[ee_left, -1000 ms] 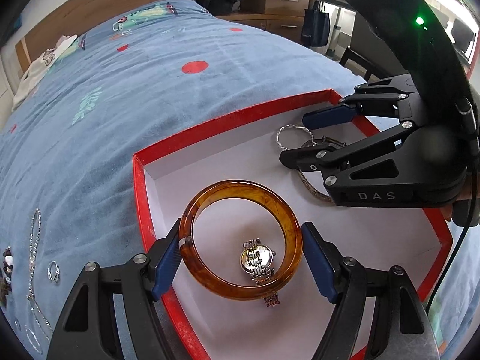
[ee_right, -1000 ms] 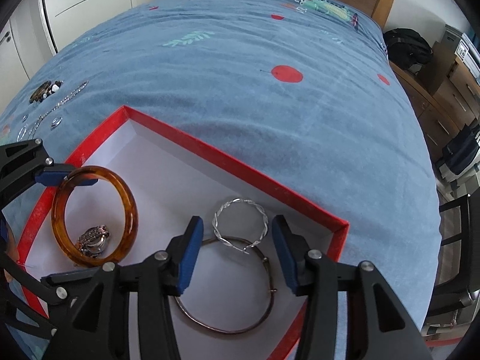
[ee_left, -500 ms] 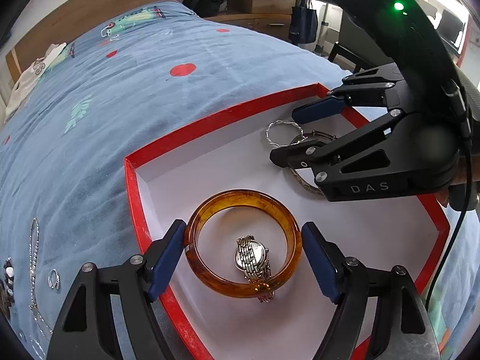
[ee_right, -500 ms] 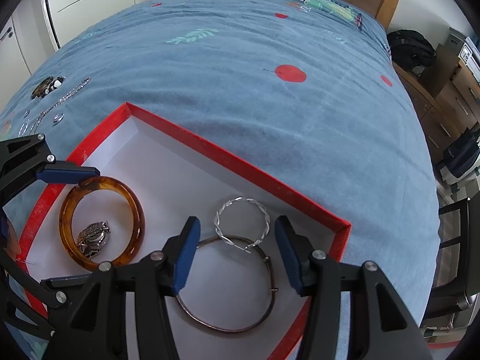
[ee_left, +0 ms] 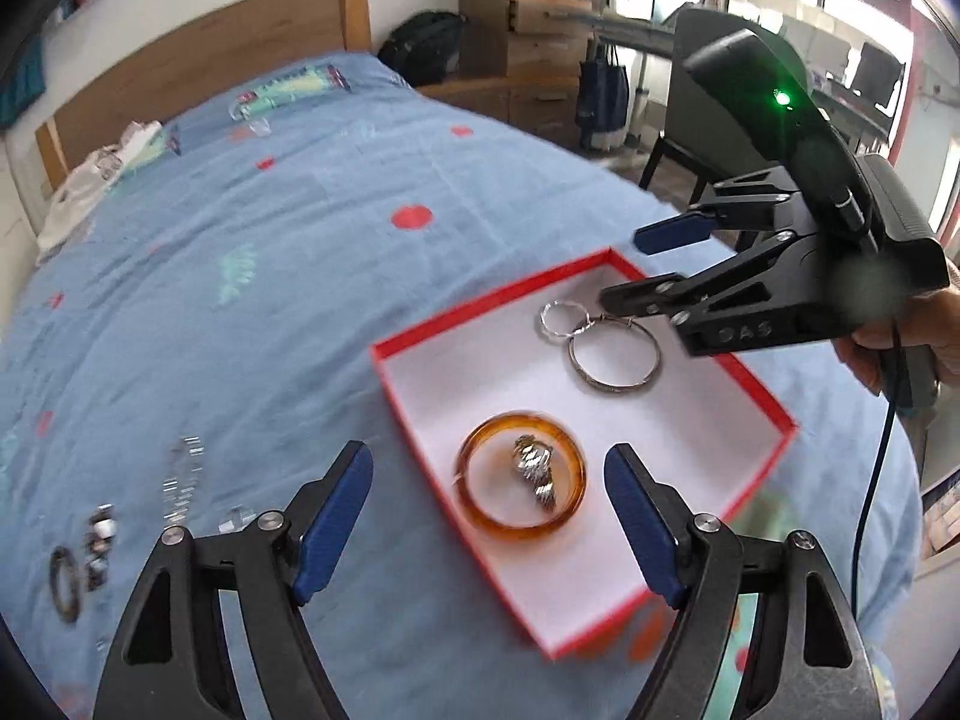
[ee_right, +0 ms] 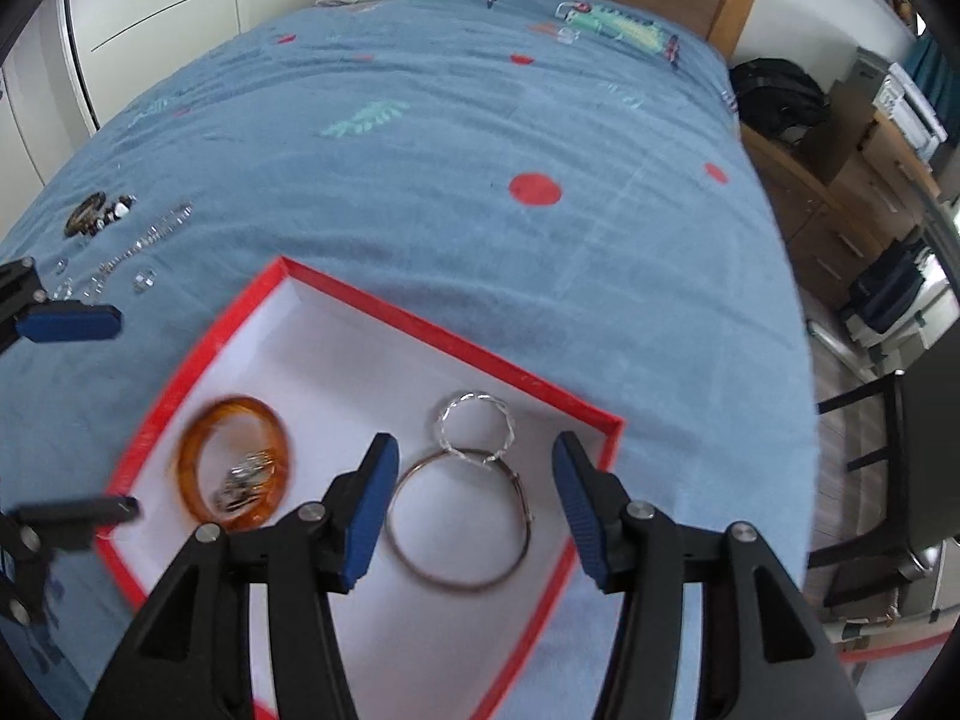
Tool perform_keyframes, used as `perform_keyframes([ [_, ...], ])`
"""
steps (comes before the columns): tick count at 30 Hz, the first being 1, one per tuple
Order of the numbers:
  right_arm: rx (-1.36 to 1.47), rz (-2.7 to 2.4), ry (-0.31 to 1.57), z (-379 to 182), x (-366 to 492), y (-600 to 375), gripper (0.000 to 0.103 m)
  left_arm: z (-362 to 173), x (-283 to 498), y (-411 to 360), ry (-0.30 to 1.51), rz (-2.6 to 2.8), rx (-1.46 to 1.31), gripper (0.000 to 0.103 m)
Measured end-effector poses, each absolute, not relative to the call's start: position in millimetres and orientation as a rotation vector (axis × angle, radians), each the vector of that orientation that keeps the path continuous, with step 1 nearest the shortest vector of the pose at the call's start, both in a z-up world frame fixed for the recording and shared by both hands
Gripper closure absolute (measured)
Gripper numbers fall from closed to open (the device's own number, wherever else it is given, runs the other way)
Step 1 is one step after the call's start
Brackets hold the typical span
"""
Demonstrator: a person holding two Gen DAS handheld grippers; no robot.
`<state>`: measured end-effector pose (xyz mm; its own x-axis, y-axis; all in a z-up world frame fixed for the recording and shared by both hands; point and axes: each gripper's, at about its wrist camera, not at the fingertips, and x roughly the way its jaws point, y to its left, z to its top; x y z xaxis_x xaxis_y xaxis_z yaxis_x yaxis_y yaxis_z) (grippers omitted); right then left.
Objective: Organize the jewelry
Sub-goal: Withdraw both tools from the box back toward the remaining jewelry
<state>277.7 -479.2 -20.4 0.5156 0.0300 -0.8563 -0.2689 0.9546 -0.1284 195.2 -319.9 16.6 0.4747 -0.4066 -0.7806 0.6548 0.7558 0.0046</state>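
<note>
A red box (ee_left: 762, 396) with a white inside lies on the blue bed. In it lie an amber bangle (ee_left: 521, 480) with a silver watch (ee_left: 536, 469) inside its ring, a thin metal bangle (ee_left: 615, 353) and a twisted silver ring (ee_left: 561, 319). The same box (ee_right: 438, 327), amber bangle (ee_right: 235, 461), thin bangle (ee_right: 459, 519) and twisted ring (ee_right: 477, 427) show in the right wrist view. My left gripper (ee_left: 489, 519) is open and empty, raised above the box's near-left side. My right gripper (ee_right: 474, 504) is open and empty above the thin bangle.
Loose jewelry lies on the bedspread left of the box: a chain (ee_left: 180, 480), small rings and a dark bracelet (ee_left: 65, 582), also in the right wrist view (ee_right: 96, 215). A chair (ee_right: 888, 468), drawers and bags stand beyond the bed's right edge.
My left gripper let go of the amber bangle, which now lies in the box around the watch, then drew back and up. My right gripper also rose a little.
</note>
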Motion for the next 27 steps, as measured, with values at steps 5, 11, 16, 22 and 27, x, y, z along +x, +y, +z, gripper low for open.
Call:
perform_keyframes([
  [5, -0.261, 0.131, 0.972, 33, 238, -467, 0.051, 51, 160, -274, 0.809, -0.629, 0.289, 0.021],
  [11, -0.233, 0.080, 0.889, 101, 176, -443, 0.051, 90, 114, -192, 0.738, -0.566, 0.205, 0.021],
  [16, -0.202, 0.062, 0.819, 145, 123, -415, 0.051, 117, 82, -118, 0.681, -0.485, 0.169, 0.021],
  [22, -0.162, 0.040, 0.742, 175, 61, -381, 0.051, 143, 46, -34, 0.612, -0.351, 0.172, 0.016],
  [27, -0.126, 0.023, 0.701, 189, 24, -356, 0.051, 164, 13, 33, 0.512, -0.257, 0.154, 0.008],
])
